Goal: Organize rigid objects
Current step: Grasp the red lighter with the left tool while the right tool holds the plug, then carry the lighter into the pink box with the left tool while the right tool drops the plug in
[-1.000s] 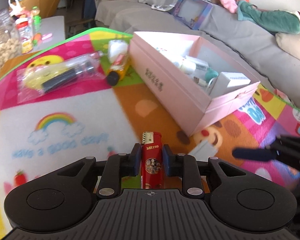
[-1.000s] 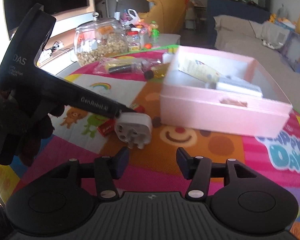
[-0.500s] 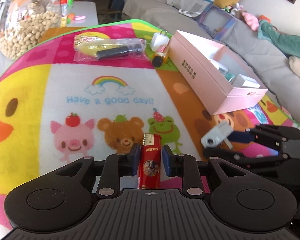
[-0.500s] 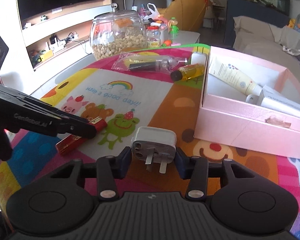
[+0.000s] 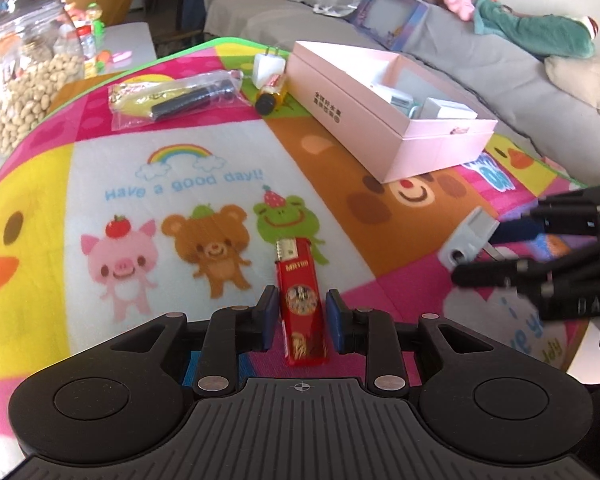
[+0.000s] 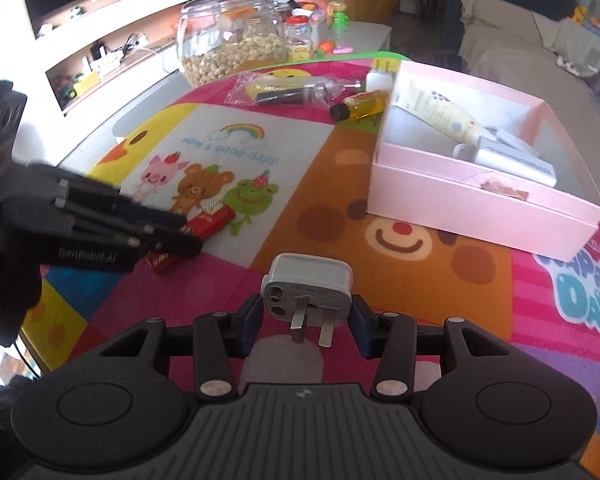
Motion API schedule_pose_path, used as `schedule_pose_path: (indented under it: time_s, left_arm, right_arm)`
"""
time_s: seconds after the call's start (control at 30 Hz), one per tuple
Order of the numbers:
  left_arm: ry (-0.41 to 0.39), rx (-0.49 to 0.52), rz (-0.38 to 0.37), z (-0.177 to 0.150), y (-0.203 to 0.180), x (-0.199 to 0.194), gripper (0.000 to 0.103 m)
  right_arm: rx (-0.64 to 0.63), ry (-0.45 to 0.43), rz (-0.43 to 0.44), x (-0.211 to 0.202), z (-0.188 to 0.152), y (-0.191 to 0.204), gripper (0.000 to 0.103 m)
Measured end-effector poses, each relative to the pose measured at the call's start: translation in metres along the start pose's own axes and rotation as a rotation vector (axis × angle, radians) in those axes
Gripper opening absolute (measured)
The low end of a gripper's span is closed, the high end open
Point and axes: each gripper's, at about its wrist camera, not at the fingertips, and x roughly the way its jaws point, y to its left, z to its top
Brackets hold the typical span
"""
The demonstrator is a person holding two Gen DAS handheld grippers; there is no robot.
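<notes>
Red lighter (image 5: 302,300) lies on the cartoon play mat (image 5: 180,184), between the left gripper (image 5: 300,314) jaws, which stand slightly apart from it with gaps on both sides. Right gripper (image 6: 306,322) jaws clamp a grey plug adapter (image 6: 307,288), prongs toward camera. Pink box (image 6: 476,196) sits ahead, tube and small cartons inside.
</notes>
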Motion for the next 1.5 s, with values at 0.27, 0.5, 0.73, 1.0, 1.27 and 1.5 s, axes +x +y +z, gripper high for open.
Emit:
schedule_pose_path:
  time_s: [0.27, 0.5, 0.73, 1.0, 1.27, 1.5]
  left_arm:
    - [0.002, -0.057, -0.003, -0.005, 0.001, -0.005, 0.028]
    - [0.005, -0.056, 0.013, -0.004, -0.001, -0.004, 0.028]
    - [0.06, -0.037, 0.03, 0.011, -0.004, 0.005, 0.028]
    - [0.063, 0.029, 0.094, 0.022, -0.017, 0.019, 0.027]
    - [0.053, 0.087, -0.004, 0.018, -0.023, 0.017, 0.026]
    - [0.036, 0.213, -0.034, 0.003, -0.06, -0.021, 0.025]
  right_arm:
    - [-0.041, -0.038, -0.052, -0.002, -0.002, 0.014, 0.054]
    - [-0.011, -0.032, -0.084, 0.015, -0.004, 0.012, 0.057]
    - [-0.049, -0.02, -0.08, 0.024, -0.006, 0.017, 0.049]
    - [-0.089, -0.069, -0.082, -0.011, -0.016, 0.023, 0.047]
    - [-0.044, -0.133, -0.136, -0.053, -0.032, 0.006, 0.047]
    - [0.019, -0.189, -0.146, -0.089, -0.049, -0.017, 0.047]
